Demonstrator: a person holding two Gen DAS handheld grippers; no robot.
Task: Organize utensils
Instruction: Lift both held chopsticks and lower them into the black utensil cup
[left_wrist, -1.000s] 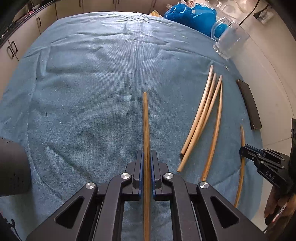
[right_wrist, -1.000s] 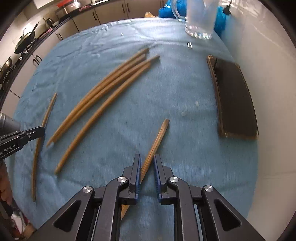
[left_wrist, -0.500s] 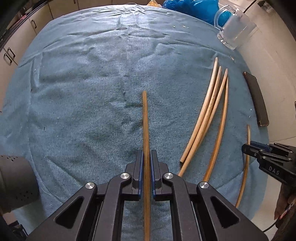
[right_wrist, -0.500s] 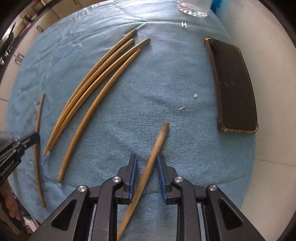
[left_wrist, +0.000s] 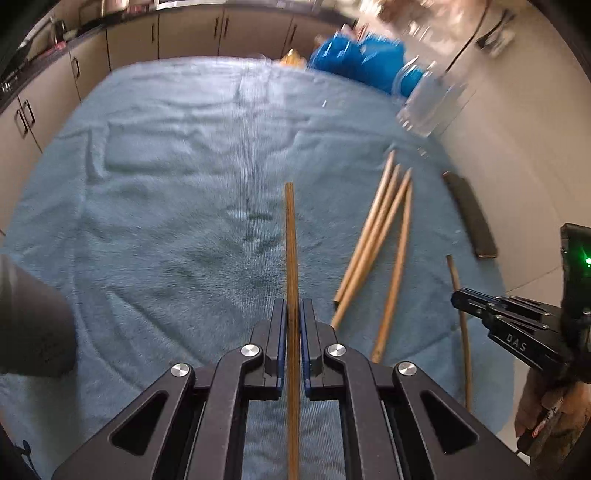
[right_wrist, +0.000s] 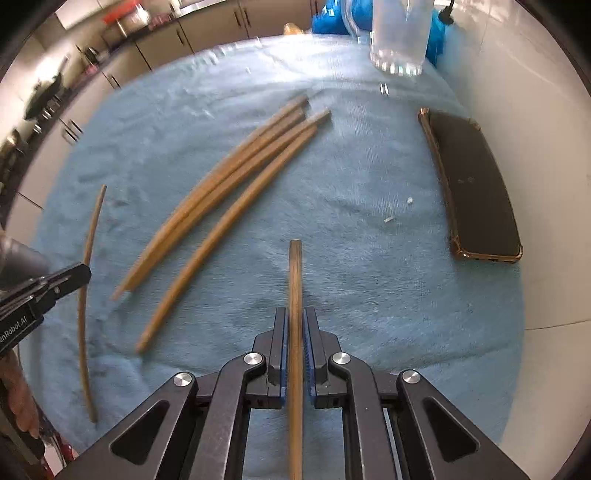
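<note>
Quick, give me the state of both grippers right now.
Left gripper: closed on a chopstick.
Right gripper: closed on another chopstick.

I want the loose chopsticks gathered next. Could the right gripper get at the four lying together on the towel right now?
Probably not yet: the right gripper is shut on a chopstick. The path to the four chopsticks over the towel looks clear.
</note>
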